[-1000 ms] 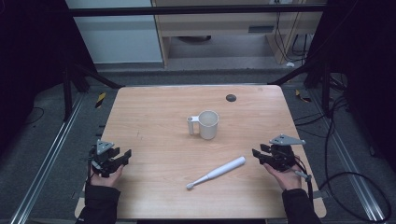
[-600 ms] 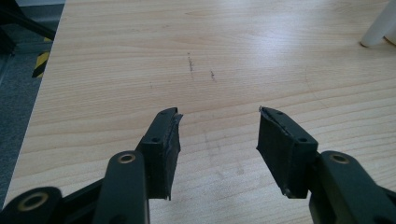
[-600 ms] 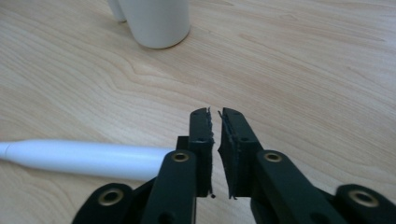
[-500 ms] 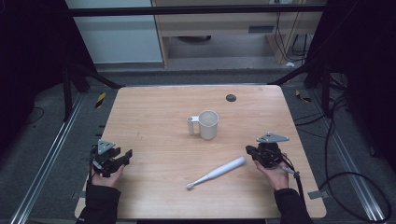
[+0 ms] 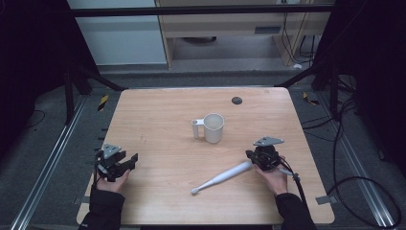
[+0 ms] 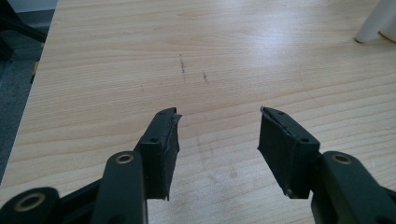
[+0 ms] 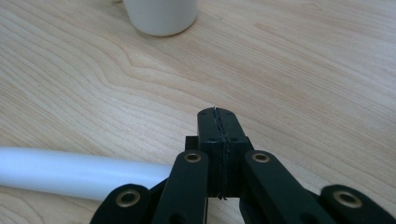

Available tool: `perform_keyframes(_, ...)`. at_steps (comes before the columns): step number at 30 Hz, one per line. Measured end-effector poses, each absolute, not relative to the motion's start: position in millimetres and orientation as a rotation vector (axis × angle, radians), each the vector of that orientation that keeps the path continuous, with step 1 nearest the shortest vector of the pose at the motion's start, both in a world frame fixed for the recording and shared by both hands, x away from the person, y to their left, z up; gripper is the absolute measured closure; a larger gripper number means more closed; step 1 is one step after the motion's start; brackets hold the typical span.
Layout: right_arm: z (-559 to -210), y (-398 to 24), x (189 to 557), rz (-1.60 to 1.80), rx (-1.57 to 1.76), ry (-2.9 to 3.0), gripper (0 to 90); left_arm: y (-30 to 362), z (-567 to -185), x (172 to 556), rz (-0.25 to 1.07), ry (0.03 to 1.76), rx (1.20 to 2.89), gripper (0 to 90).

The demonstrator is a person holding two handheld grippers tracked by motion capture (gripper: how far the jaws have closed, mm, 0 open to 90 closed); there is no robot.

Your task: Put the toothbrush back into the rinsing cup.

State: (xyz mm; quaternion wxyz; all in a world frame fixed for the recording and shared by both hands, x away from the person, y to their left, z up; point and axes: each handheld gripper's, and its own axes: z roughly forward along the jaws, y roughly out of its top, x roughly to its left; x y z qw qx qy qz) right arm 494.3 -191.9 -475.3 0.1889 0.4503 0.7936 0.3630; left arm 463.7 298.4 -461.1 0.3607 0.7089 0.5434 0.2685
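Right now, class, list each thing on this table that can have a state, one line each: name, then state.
Mug: upright, handle toward the left side of the high view.
White bat: lying flat, thick end by the right gripper.
Left gripper: open, nothing between the jaws.
Right gripper: shut, jaws together above the bat, not around it.

Table [image 5: 158, 124] pale wood grain, matt; baton [image 5: 222, 176] smooth white plastic; mug [image 5: 213, 127] white, smooth; claw pads [image 6: 285, 149] ribbed black rubber.
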Motion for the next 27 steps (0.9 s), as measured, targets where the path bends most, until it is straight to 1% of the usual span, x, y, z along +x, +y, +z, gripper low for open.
perform_keyframes(27, -478.6, -190.3, 486.5, 0.975, 1.252, 2.321, 90.0, 299.8, -461.1, 463.3, 0.698, 1.405, 1.825, 45.9)
